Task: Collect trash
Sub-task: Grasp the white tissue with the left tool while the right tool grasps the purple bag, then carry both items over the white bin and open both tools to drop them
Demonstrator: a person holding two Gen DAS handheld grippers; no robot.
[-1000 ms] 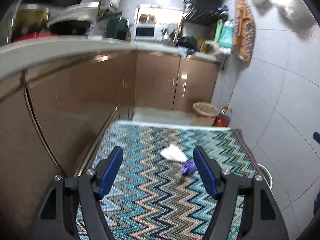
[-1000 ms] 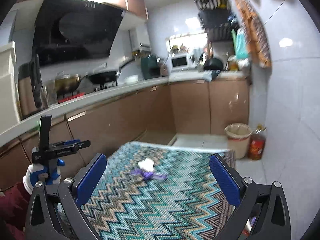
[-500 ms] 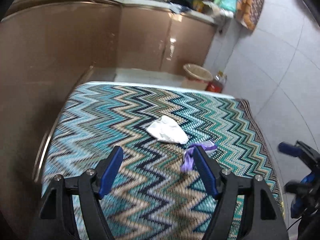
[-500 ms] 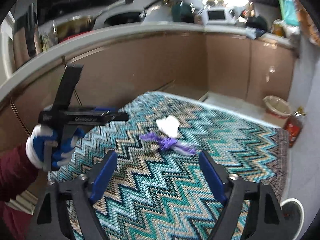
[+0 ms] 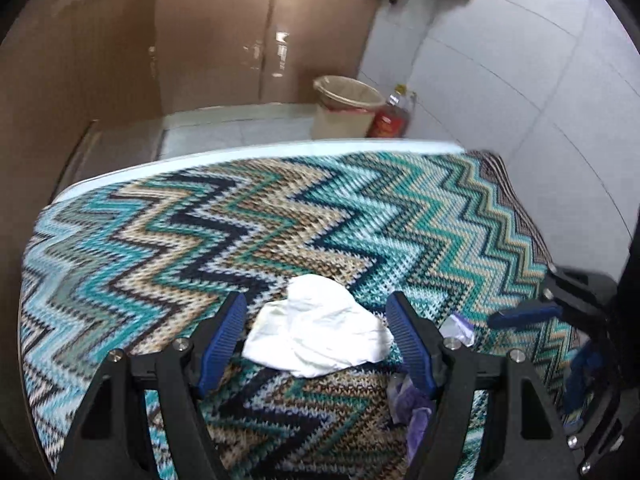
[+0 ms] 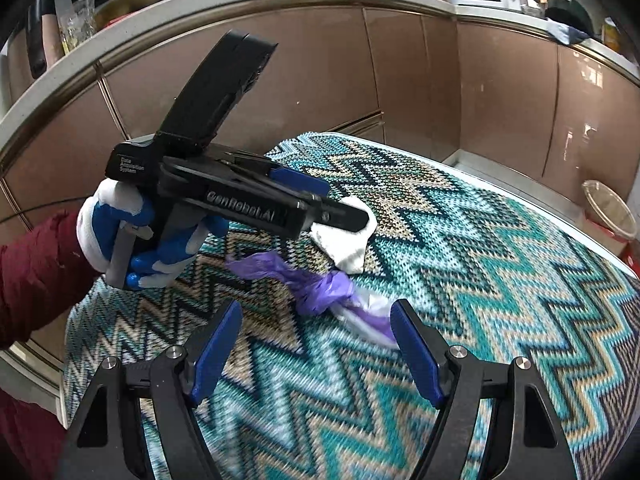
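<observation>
A crumpled white tissue point(image 5: 316, 332) lies on the zigzag-patterned tablecloth point(image 5: 200, 240). My left gripper point(image 5: 316, 308) is lowered around it, open, with the tissue between its blue pads. A purple plastic bag point(image 6: 316, 284) lies just right of the tissue point(image 6: 348, 244). My right gripper point(image 6: 316, 314) hovers at the bag's near end; its jaws are closing, the pads not pressing on it. In the left wrist view, part of the purple bag point(image 5: 412, 408) shows under the right finger. The left gripper point(image 6: 342, 204) appears side-on in the right wrist view.
A lined trash bin point(image 5: 348, 96) and a red bottle point(image 5: 390, 118) stand on the floor beyond the table, against brown cabinets point(image 5: 220, 40). A gloved hand point(image 6: 120, 232) with a red sleeve holds the left gripper. The tiled wall is to the right.
Both grippers have come down and forward toward the table. The left one now straddles the tissue. The right jaws have narrowed and sit close at the purple bag.
</observation>
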